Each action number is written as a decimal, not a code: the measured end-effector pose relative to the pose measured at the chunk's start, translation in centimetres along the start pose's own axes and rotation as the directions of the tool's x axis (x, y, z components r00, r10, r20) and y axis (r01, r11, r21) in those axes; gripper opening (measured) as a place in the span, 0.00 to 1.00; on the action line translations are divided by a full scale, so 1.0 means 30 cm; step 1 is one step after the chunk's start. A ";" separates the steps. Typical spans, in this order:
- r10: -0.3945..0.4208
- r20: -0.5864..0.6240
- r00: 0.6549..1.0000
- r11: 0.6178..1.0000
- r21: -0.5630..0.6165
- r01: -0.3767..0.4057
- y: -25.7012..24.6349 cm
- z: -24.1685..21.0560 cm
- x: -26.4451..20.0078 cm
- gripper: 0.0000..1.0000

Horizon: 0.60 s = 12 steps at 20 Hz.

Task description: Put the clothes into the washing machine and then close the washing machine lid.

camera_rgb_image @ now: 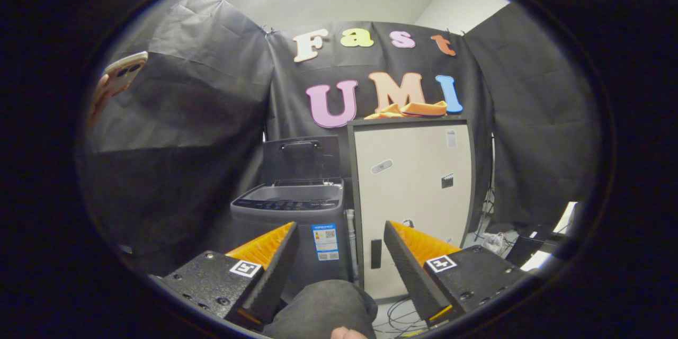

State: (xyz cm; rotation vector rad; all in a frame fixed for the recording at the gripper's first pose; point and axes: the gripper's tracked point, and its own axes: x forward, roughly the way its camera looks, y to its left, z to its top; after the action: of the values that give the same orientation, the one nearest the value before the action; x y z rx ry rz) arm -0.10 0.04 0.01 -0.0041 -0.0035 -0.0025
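The clothes (407,110) — an orange bundle — lie on top of the tall pale cabinet (413,196), well above and beyond the gripper (341,241), a little toward its right finger. The bundle's long axis runs side to side along the cabinet's top edge, with its flatter end toward the far corner. Just beside the cabinet, on its left, stands the washing machine (290,222); its lid (301,158) is raised upright at the back, so the tub is open from above and sits lower than the cabinet top. The jaws are spread wide and released, holding nothing and touching nothing. Judging from this, the coming move is a reach up and forward to the cabinet top — then down and left to the tub. A hand with a phone (119,77) shows far left of the cabinet.
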 end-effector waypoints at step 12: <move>0.006 -0.002 1.000 1.000 0.001 -0.006 0.004 0.001 0.007 0.97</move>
State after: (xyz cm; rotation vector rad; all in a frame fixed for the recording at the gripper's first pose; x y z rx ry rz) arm 0.10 0.16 0.05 -0.0026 -0.0019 0.0037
